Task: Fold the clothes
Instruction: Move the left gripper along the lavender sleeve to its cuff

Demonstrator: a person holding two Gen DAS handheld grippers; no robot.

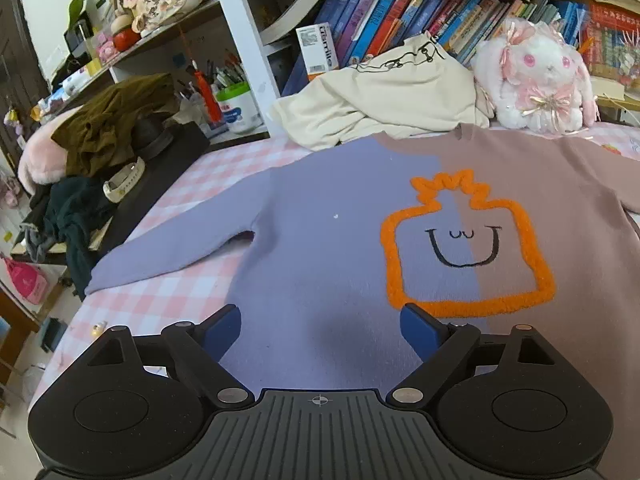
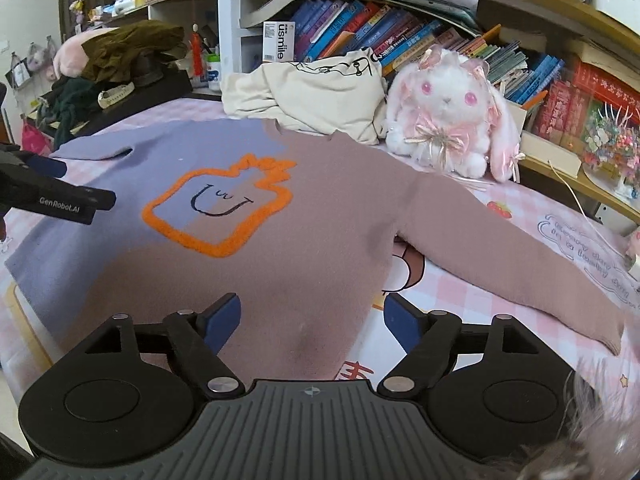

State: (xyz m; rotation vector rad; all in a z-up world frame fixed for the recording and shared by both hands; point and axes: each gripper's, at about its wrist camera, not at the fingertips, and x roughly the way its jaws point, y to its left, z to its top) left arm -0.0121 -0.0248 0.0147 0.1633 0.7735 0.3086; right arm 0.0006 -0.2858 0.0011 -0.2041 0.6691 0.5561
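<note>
Sweater (image 1: 344, 240) lies flat, face up, on the bed (image 1: 168, 304), body spread w/ both sleeves out to the sides: lilac sleeve (image 1: 168, 252) to the left, dusty-pink sleeve (image 2: 512, 272) to the right. No fold shows anywhere in it, so as it lies the whole fold is left: sleeves in, body doubled. A cream garment (image 2: 320, 92) sits crumpled in a heap behind the collar, also not folded.

Left gripper (image 1: 320, 328) hovers over the lilac hem area, jaws wide apart, nothing between them. Right gripper (image 2: 312, 320) is over the pink hem near the side edge, jaws also spread, holding nothing.

Sweater looks like soft, brushed knit, fairly thick, split lilac/pink down the middle. Fuzzy raised orange outline (image 1: 468, 248) on the chest, boxy w/ a spiky top, thin black stitched smile inside. Bed sheet is pink-white check w/ cartoon print. Fluffy white-pink plush rabbit (image 2: 448, 120) sits by the bookshelf (image 2: 400, 32).
</note>
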